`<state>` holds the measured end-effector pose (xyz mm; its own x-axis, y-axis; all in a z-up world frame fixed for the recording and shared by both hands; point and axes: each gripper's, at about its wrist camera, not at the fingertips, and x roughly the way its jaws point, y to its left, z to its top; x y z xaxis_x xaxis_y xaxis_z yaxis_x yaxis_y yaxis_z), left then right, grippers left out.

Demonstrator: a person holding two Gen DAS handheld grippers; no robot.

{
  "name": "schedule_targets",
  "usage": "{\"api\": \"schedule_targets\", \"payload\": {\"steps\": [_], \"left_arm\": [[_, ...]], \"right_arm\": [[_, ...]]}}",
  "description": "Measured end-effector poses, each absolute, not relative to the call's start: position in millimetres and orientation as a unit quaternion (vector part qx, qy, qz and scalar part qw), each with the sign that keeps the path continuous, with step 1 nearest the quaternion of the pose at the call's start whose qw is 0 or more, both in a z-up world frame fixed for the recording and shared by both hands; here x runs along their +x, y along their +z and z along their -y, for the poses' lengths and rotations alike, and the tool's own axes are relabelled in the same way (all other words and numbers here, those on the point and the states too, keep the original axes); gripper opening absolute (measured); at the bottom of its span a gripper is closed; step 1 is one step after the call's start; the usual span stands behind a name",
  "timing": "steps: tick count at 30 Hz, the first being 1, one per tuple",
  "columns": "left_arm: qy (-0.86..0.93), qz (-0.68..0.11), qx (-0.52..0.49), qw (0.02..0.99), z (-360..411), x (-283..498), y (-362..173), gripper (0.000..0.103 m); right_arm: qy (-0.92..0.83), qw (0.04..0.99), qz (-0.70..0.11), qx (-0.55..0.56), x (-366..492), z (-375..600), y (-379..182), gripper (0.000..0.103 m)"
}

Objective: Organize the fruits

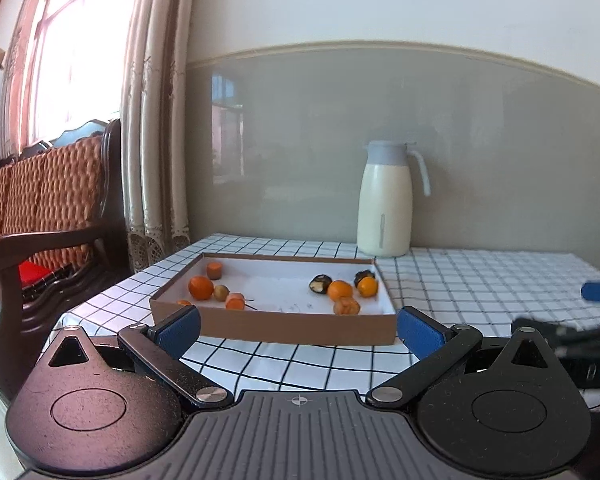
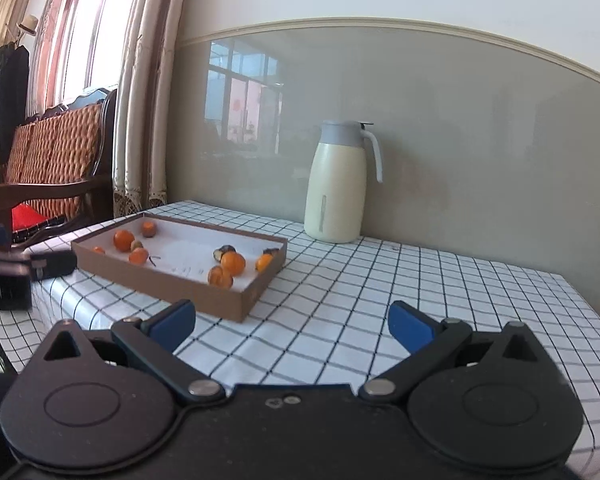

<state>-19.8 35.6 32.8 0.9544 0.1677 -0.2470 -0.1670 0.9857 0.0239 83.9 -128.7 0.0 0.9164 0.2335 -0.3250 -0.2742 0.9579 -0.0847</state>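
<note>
From the left wrist, the left gripper (image 1: 298,330) hangs with jaws wide apart and empty, just short of the cardboard box (image 1: 276,326) on the checked table (image 1: 480,280). Oranges (image 1: 201,287) lie scattered inside. From the right wrist, the right gripper (image 2: 292,322) is likewise spread and empty, the box to its left, a cream jug (image 2: 336,192) behind.
</note>
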Motion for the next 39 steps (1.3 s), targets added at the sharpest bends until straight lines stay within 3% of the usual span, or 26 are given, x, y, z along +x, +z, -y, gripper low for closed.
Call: {"api": "schedule_targets", "payload": {"steps": [10, 29, 39], "left_arm": [[0.075, -0.089, 0.016, 0.993, -26.0, -30.8, 0.7, 0.103], [0.078, -0.099, 0.020, 0.992, -29.2, -27.2, -2.5, 0.103], [0.079, -0.099, 0.019, 0.992, -30.5, -27.3, -3.5, 0.103]], "right_arm": [[0.121, 0.978, -0.162, -0.043, 84.9, 132.9, -16.1, 0.097], [0.130, 0.973, -0.144, -0.127, 79.6, 100.2, -24.0, 0.097], [0.132, 0.975, -0.149, -0.101, 83.2, 109.6, -22.0, 0.097]]}}
